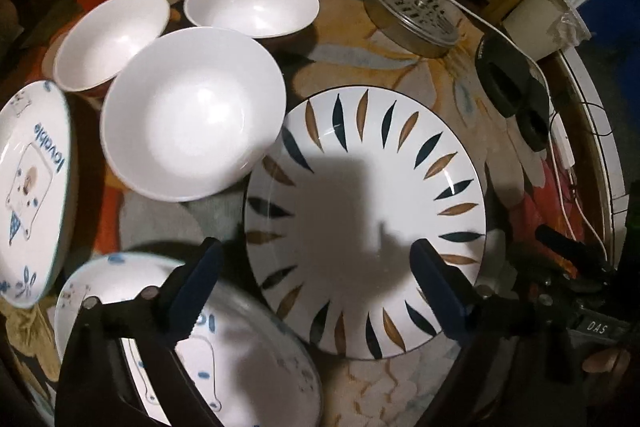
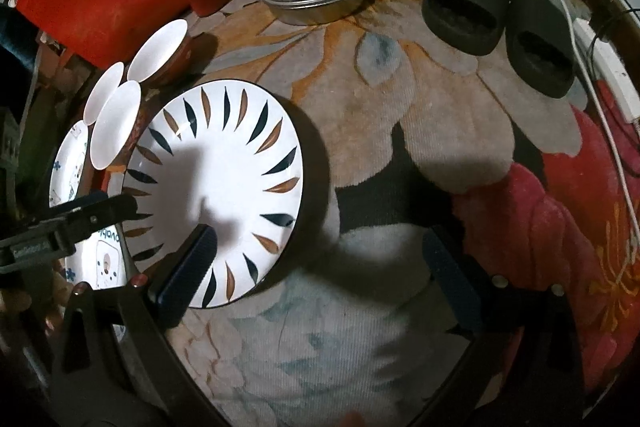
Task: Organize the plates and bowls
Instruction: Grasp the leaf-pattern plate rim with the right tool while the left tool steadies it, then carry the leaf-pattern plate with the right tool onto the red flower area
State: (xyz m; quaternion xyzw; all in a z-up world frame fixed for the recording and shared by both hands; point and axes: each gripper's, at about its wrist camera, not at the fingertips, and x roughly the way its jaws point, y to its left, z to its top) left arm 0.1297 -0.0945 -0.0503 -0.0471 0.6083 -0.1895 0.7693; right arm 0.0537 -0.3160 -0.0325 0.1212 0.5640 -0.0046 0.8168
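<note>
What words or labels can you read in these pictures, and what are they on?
"lovable": blue letters on the white cartoon-print plate at the left.
"DAS": white letters on the black right gripper's body.
Pale label on the left gripper's body: too blurred to read.
Nearer cartoon plate: lettering mostly hidden.

A leaf-pattern plate lies flat near the middle of the rug. Three white bowls stand upright just beside it. Two blue-print plates lie near the bowls.

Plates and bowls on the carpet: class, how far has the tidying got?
Done: nothing stacked. Three bowls sit singly; two cartoon plates lie apart. In hand: nothing; the left gripper and the right gripper hang open by the leaf plate. Left: all stacking.
</note>
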